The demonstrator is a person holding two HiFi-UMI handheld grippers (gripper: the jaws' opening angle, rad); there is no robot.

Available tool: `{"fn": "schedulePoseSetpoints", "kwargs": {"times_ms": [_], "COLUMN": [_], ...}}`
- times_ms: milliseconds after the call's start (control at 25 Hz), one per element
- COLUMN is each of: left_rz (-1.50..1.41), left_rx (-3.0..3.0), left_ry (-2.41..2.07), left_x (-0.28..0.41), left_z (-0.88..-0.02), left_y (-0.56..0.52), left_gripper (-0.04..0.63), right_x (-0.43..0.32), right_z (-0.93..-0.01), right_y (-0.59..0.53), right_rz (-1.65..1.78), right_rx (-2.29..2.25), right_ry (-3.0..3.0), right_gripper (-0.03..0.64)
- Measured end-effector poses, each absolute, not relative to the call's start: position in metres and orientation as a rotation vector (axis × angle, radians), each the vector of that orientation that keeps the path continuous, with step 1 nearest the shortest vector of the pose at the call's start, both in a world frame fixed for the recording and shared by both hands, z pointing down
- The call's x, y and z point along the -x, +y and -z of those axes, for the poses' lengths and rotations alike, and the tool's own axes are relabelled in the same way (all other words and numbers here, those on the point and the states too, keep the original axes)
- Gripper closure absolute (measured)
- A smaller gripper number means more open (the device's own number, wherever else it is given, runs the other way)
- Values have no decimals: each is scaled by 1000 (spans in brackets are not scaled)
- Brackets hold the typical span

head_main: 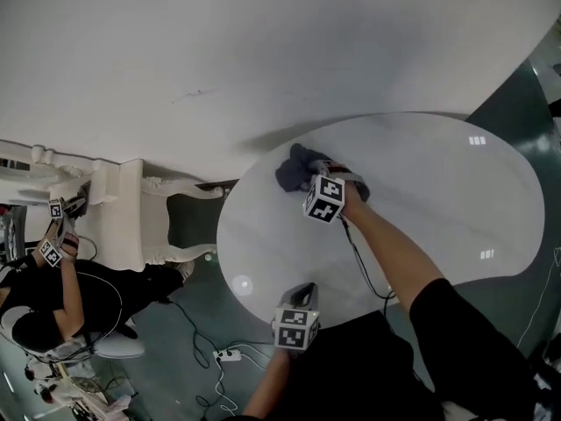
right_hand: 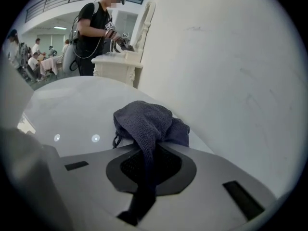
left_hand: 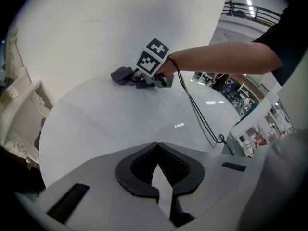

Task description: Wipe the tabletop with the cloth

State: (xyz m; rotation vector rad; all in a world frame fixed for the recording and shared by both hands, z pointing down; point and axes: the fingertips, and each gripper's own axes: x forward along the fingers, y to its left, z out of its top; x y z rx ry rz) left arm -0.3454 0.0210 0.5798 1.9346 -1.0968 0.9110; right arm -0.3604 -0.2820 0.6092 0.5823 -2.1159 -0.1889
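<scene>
Only right gripper view: dark cloth (right_hand: pixel 144 121) strand running between jaws
Right gripper (right_hand: pixel 153 146): clamped on it, at tabletop's (head_main: pixel 421 200) far edge
Left gripper (left_hand: pixel 157 146): closed, empty, at tabletop's near edge

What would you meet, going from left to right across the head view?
Person in black clothing → white carved dressing table → dark grey wiping cloth → black sleeve on the wearer's right arm.
</scene>
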Motion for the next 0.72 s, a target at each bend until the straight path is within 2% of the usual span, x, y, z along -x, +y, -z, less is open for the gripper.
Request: {"fn": "schedulePoseSetpoints", "kwargs": {"times_ms": [160, 720], "left_rz": [-936, -946], "left_rx": [-1945, -2009], "left_ry": [-1069, -1072], "left_x": [340, 349], "left_z": [-588, -592], "left_y": [14, 38], "left_gripper": [588, 588], "right_x": [355, 326], "right_z": [-611, -613], "right_y": [-267, -117], "right_rz": [252, 91], "right_rx": [-677, -676], "right_ry": [-2069, -2072], "right_gripper": [603, 602]}}
